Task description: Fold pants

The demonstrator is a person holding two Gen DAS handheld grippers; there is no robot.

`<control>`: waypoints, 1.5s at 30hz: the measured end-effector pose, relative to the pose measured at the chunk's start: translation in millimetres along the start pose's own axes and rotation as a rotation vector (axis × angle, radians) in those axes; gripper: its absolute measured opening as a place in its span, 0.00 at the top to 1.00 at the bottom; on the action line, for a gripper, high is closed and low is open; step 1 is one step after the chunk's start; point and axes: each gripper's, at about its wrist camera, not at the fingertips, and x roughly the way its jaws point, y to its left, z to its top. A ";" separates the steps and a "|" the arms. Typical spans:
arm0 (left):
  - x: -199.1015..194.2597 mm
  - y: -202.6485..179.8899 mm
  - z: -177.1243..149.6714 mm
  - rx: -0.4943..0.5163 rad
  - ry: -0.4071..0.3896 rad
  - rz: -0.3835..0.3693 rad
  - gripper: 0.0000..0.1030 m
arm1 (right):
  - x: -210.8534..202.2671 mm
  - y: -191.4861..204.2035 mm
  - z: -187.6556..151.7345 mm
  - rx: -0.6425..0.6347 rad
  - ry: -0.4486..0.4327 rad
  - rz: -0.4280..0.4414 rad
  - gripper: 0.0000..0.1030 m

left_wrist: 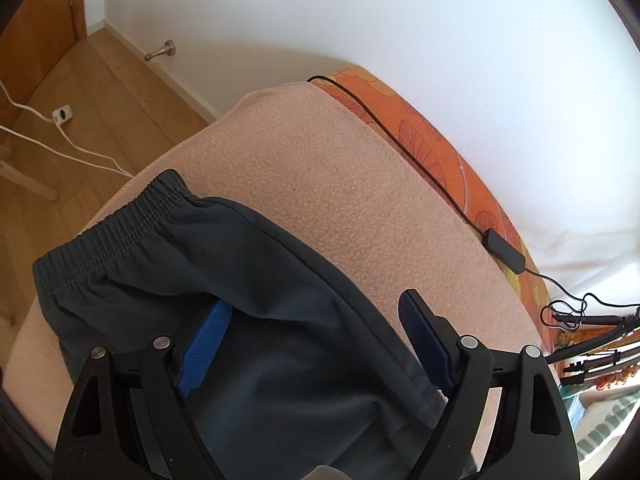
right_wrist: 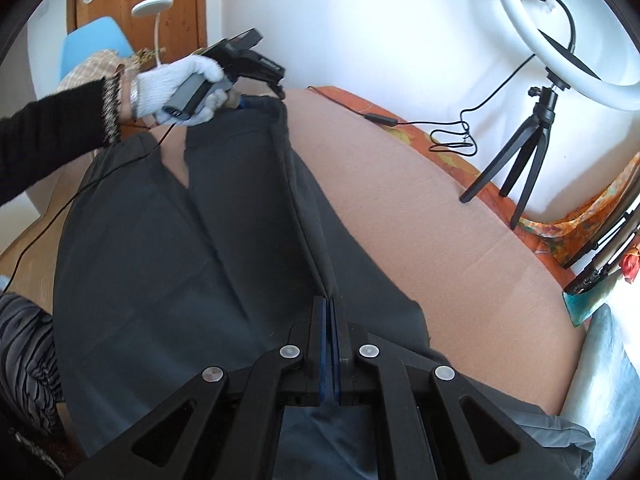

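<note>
Dark grey pants [right_wrist: 168,240] lying lengthwise on pink blanket [right_wrist: 420,208] covering bed, waistband [left_wrist: 120,216] reaching toward blanket's end corner nearest wooden floor [left_wrist: 92,92].

Left gripper [left_wrist: 316,320] hovering over waistband end, blue fingers [left_wrist: 204,352] spread wide, gripping nothing.

Right gripper [right_wrist: 329,312] clenching raised fold of pants fabric at opposite end, pads pressing together on seam.

Gloved hand [right_wrist: 176,84] holding left tool.

Black cable [left_wrist: 400,136] running along blanket's far edge; tripod [right_wrist: 516,152] standing beside it.
</note>
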 end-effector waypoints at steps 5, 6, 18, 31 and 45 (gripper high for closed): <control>-0.6 -1.8 -6.0 0.030 -0.030 0.028 0.19 | 10.8 10.8 -19.6 -0.004 0.054 0.005 1.00; -0.6 -4.1 -8.4 0.053 -0.046 0.044 0.20 | 10.5 8.7 -20.4 0.010 0.047 0.002 1.00; -28.2 36.0 -21.2 -0.015 -0.210 -0.119 0.98 | -9.9 -8.4 -11.6 0.098 -0.045 -0.047 1.00; -139.3 72.3 -47.3 -0.004 -0.384 -0.212 1.00 | -63.6 13.4 0.9 0.106 -0.144 -0.095 1.00; -213.0 169.2 -161.4 -0.088 -0.420 -0.238 1.00 | -109.2 78.6 -35.5 0.076 -0.121 -0.057 1.00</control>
